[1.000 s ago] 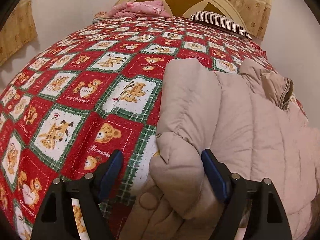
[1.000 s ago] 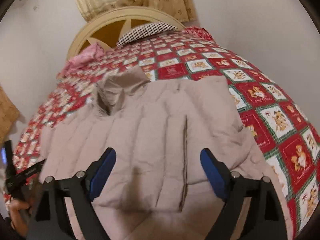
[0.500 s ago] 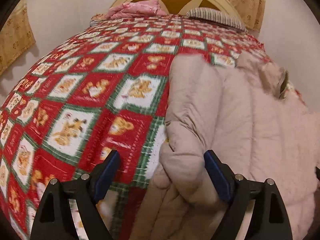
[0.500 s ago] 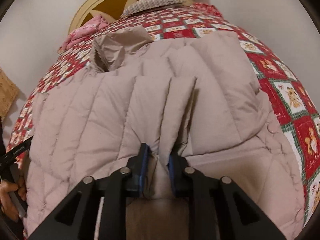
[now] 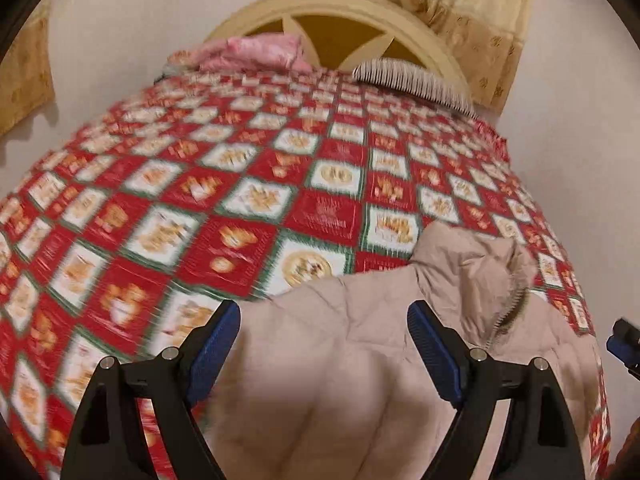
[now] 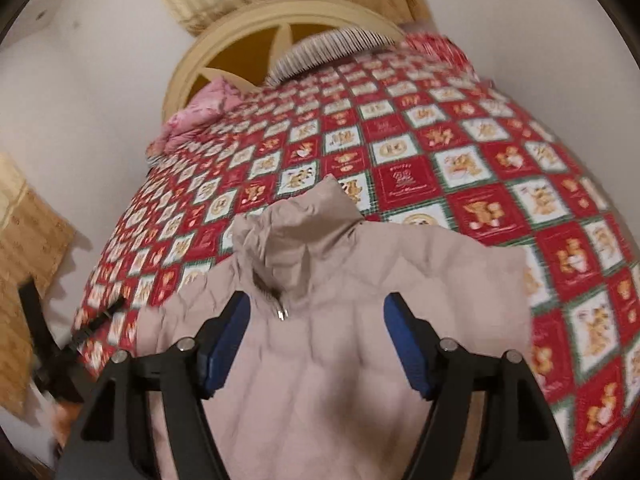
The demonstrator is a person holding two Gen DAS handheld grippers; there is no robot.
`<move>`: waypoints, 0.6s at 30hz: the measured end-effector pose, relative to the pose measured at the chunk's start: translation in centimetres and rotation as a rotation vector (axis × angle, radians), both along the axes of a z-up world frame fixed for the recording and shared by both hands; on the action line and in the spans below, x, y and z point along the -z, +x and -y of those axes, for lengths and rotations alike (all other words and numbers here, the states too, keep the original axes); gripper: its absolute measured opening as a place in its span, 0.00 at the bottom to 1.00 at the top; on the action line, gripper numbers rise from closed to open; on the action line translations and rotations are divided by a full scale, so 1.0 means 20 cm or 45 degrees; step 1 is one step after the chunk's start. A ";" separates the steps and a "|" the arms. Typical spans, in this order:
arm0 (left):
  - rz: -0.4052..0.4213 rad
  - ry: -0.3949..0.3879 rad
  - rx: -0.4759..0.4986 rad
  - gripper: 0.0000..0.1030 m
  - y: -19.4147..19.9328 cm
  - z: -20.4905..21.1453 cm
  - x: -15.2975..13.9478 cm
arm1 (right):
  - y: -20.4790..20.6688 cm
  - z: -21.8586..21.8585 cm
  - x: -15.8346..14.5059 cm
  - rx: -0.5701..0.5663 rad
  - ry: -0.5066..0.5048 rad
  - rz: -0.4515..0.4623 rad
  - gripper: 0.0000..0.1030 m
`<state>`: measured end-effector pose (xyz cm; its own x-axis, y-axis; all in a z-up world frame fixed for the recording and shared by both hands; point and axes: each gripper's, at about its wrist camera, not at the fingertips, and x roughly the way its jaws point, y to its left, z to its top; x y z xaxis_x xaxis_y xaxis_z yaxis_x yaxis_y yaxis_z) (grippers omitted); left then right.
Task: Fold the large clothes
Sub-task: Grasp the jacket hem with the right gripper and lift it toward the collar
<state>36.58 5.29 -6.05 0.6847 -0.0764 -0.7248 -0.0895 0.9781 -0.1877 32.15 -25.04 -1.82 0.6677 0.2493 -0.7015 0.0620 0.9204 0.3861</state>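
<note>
I read both views as a pause between folds: the beige quilted puffer jacket with a hood [image 6: 340, 340] lies on the bed with the red, white and green teddy-bear patchwork quilt [image 6: 480, 168], near the foot end, well apart from the cream arched headboard [image 6: 224, 36], hood pointing toward that headboard. My left gripper [image 5: 324, 344] hangs over the jacket's side away from the zip, its blue-padded fingers [image 5: 432, 352] wide and nothing pinched. My right gripper [image 6: 316, 340] has just been opening; its fingers [image 6: 404, 344] stand apart above the chest panel, either side of the zip pull [image 6: 282, 314], with fabric below them but not pressed. To do the next fold well, I judge that each gripper should come down on an outer edge of the jacket, bite through both padded layers, then lift together and evenly toward the headboard so the slippery fill does not slide or bunch. The sleeves are hidden from me here.
</note>
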 end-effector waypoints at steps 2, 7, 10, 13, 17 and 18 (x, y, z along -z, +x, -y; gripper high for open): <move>-0.022 0.013 -0.010 0.84 0.05 0.05 0.12 | 0.12 -0.01 0.06 0.033 0.075 -0.049 0.71; -0.018 0.203 -0.015 0.84 0.04 0.13 0.32 | 0.12 -0.07 0.15 0.031 0.069 -0.059 0.71; 0.000 0.247 -0.023 0.84 0.02 0.15 0.32 | 0.15 -0.10 0.18 0.017 0.007 -0.055 0.71; 0.005 0.282 -0.035 0.84 0.01 0.16 0.33 | 0.22 -0.11 0.14 0.034 -0.008 -0.045 0.72; -0.005 0.308 -0.035 0.85 0.03 0.17 0.34 | 0.45 -0.12 0.15 0.105 0.097 -0.149 0.78; -0.004 0.305 -0.035 0.85 0.03 0.17 0.34 | 0.52 -0.13 0.15 0.130 0.095 -0.176 0.78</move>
